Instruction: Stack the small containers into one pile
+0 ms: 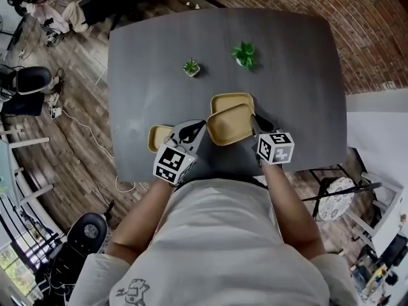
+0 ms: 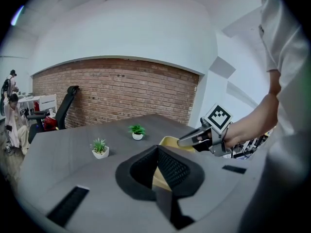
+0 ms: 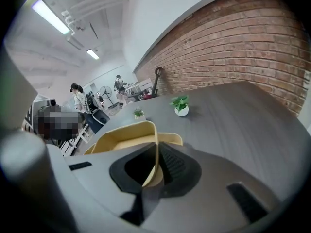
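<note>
Three small yellow containers show in the head view. One container (image 1: 229, 125) hangs tilted just above the table, overlapping a second container (image 1: 233, 99) that lies flat behind it. My right gripper (image 1: 255, 121) is shut on its right rim (image 3: 156, 144). My left gripper (image 1: 199, 129) pinches its left rim, and yellow shows between the closed jaws (image 2: 158, 171). The third container (image 1: 158, 137) lies on the table at the left, partly hidden under my left gripper. In the left gripper view the right gripper (image 2: 187, 141) shows gripping the far side of the held container (image 2: 170, 141).
Two small potted plants (image 1: 191, 67) (image 1: 244, 55) stand further back on the dark grey table (image 1: 293, 75). The table's near edge runs right under my hands. Office chairs (image 1: 29, 81) and cables lie on the wooden floor at the left. A brick wall (image 3: 252, 47) is behind the table.
</note>
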A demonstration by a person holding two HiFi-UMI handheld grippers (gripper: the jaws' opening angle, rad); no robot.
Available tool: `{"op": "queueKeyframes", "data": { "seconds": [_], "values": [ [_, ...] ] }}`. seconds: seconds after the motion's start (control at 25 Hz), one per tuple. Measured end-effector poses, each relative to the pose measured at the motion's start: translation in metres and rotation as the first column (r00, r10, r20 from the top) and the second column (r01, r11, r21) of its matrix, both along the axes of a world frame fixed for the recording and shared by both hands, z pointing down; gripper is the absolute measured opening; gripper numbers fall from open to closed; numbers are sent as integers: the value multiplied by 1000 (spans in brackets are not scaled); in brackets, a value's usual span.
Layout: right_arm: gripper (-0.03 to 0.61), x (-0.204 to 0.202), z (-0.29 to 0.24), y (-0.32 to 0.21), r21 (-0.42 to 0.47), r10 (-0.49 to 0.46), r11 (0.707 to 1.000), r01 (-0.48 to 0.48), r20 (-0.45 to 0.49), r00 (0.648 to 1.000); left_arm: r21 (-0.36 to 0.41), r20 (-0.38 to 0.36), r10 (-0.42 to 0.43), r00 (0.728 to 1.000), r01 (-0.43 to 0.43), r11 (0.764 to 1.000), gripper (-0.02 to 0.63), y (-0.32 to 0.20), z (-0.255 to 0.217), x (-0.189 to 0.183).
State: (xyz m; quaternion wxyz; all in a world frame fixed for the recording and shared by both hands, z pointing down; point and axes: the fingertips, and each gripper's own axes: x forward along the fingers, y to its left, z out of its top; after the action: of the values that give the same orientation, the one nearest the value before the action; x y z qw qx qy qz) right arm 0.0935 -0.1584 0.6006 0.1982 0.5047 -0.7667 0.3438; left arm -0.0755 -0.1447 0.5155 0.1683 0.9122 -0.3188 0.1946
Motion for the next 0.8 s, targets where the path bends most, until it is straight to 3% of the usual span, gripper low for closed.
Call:
{"op": "queueKeyframes", "data": {
  "seconds": [0.36, 0.8],
  "values": [
    [23, 10, 5, -21, -5, 143, 990, -143, 71, 987, -28, 24, -13, 1000, 14, 1000, 11, -26, 18, 3],
    [23, 25, 32, -32, -73, 286, 957, -279, 112, 952, -90, 30, -5, 1000, 8, 996, 11, -39, 43, 12]
  ]
}}
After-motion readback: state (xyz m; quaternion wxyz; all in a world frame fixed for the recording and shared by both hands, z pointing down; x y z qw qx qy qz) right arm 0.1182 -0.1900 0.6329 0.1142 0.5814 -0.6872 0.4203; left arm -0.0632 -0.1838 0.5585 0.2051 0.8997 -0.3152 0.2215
